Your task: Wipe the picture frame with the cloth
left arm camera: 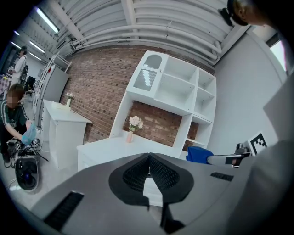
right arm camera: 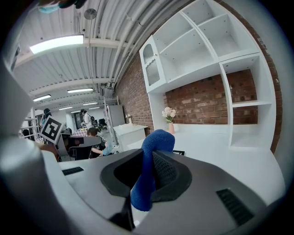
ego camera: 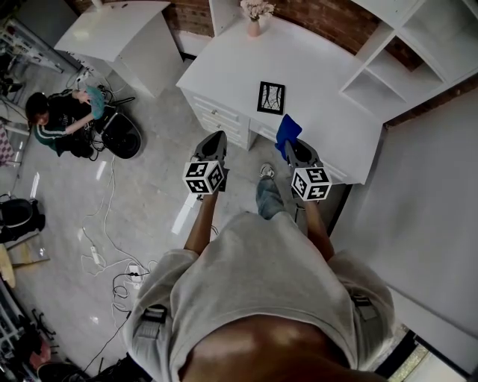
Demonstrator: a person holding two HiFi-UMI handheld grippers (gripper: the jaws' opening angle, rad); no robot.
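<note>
A small black picture frame (ego camera: 271, 98) stands on the white desk (ego camera: 321, 89); its edge also shows past the cloth as the frame (right arm camera: 178, 153). A blue cloth (right arm camera: 149, 166) is pinched in my right gripper (right arm camera: 148, 169), which is shut on it and hangs at the desk's front edge, short of the frame. In the head view the cloth (ego camera: 287, 132) sticks out ahead of the right gripper (ego camera: 296, 151). My left gripper (left arm camera: 148, 170) is shut with nothing in it; in the head view the left gripper (ego camera: 212, 145) is held over the floor in front of the desk's drawers.
A pink vase of flowers (ego camera: 255, 16) stands at the desk's back. White shelving (ego camera: 407, 52) rises to the right, and a white cabinet (ego camera: 119, 33) stands to the left. A person (ego camera: 63, 119) crouches on the floor by a black device (ego camera: 122, 137). Cables (ego camera: 112, 254) trail across the floor.
</note>
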